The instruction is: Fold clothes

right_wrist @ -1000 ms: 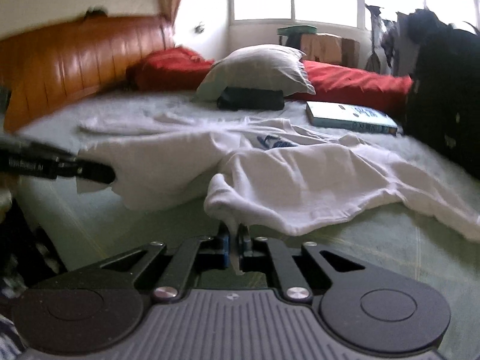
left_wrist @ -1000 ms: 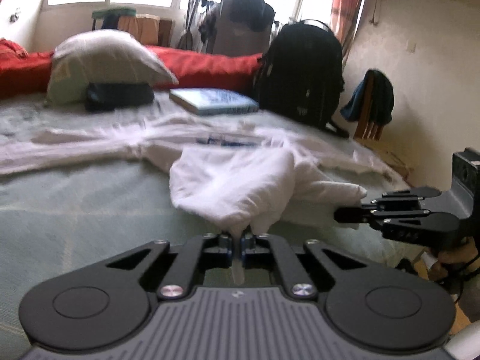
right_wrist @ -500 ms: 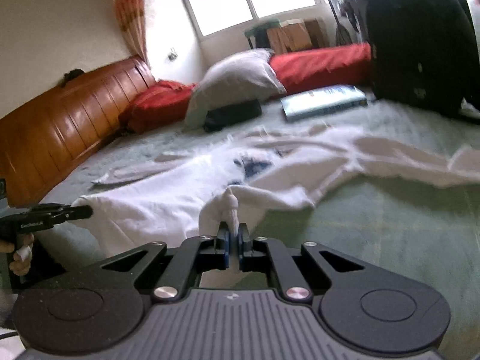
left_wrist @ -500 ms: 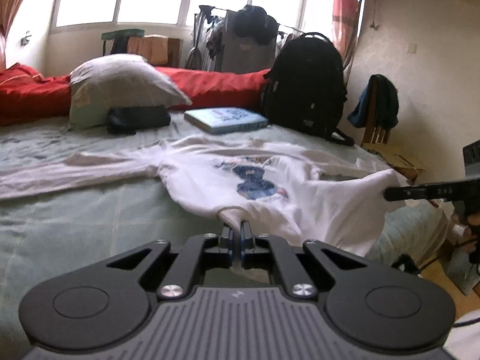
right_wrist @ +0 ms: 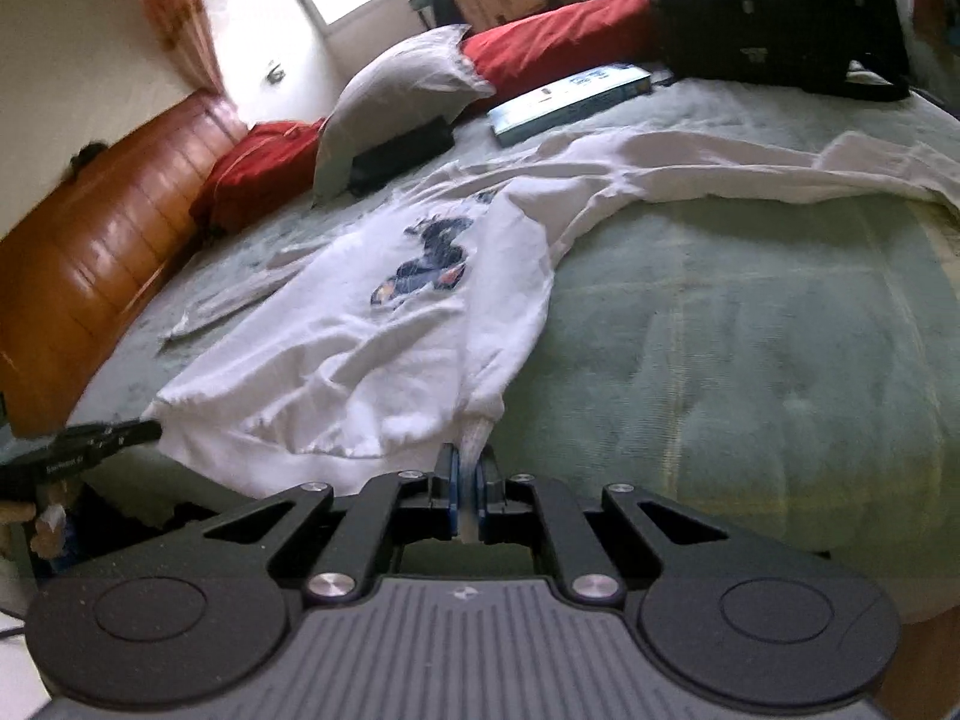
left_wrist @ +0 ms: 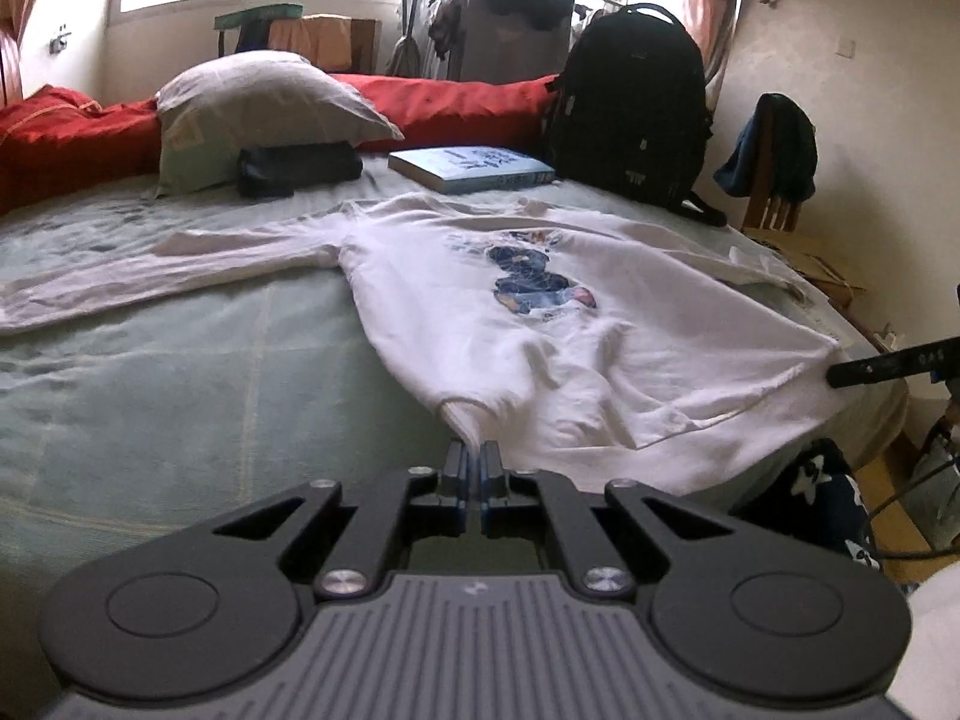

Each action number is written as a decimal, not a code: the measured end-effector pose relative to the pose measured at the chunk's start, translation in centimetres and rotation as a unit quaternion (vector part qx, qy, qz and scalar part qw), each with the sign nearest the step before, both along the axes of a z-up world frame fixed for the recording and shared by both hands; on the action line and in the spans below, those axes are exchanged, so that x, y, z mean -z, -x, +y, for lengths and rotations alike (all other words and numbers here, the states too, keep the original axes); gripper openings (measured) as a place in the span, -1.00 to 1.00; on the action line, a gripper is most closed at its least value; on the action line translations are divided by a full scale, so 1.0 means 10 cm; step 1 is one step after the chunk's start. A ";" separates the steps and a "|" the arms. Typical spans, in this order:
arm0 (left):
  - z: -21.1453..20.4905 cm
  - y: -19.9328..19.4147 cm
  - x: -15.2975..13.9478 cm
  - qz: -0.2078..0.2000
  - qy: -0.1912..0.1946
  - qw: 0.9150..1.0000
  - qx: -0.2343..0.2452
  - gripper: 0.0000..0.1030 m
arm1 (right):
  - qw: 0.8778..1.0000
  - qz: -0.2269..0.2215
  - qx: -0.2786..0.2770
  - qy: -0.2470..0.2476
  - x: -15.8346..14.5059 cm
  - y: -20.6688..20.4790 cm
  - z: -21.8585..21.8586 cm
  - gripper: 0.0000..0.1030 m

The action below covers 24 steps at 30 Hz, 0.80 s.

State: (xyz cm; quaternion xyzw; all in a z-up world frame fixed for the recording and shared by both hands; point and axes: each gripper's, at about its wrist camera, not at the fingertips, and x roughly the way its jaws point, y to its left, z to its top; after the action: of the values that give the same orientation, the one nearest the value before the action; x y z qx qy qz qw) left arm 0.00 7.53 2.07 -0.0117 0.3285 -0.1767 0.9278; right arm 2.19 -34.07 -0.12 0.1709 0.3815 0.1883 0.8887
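A white long-sleeved shirt [left_wrist: 540, 330] with a blue print lies spread face up on the green bed, sleeves stretched out to both sides; it also shows in the right wrist view [right_wrist: 384, 348]. My left gripper [left_wrist: 475, 462] is shut on the hem's left corner. My right gripper [right_wrist: 467, 468] is shut on the hem's other corner. Each gripper shows at the edge of the other's view: the right one [left_wrist: 894, 363], the left one [right_wrist: 90, 444]. The hem is pulled out between them near the bed's front edge.
At the back of the green bed [left_wrist: 180, 390] lie a grey pillow [left_wrist: 264, 102], a black pouch [left_wrist: 297, 168], a book [left_wrist: 471, 168], a black backpack [left_wrist: 630, 108] and red bedding [left_wrist: 450, 96]. A wooden headboard [right_wrist: 84, 258] stands on one side, a chair [left_wrist: 774, 180] on the other.
The bunched shirt has been pulled open and laid flat with the print showing. Both grippers drew the hem corners apart and back toward the bed's front edge.
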 end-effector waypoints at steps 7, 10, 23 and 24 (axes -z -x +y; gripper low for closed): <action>0.22 -0.03 0.08 0.058 -0.019 0.997 -0.043 -0.93 | 0.997 0.068 0.000 0.025 0.17 0.01 -0.03 -0.74; 0.37 -0.06 0.02 0.057 -0.024 0.996 -0.068 -0.85 | 0.997 0.065 0.029 0.016 0.17 0.02 -0.18 -0.71; -0.05 -0.87 0.04 0.062 -0.057 0.994 -0.076 -0.13 | 0.983 0.070 0.103 -0.134 0.43 -1.67 -0.59 -0.56; -0.10 -0.91 0.05 0.059 -0.053 0.994 -0.073 -0.12 | 0.980 0.077 0.109 -0.149 0.49 -1.83 -0.61 -0.49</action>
State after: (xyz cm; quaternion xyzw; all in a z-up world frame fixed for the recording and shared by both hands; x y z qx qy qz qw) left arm 9.11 6.56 1.60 0.0032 0.3897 -0.0900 0.9165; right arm 20.51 -40.12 -5.07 0.3563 0.3954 0.1311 0.8364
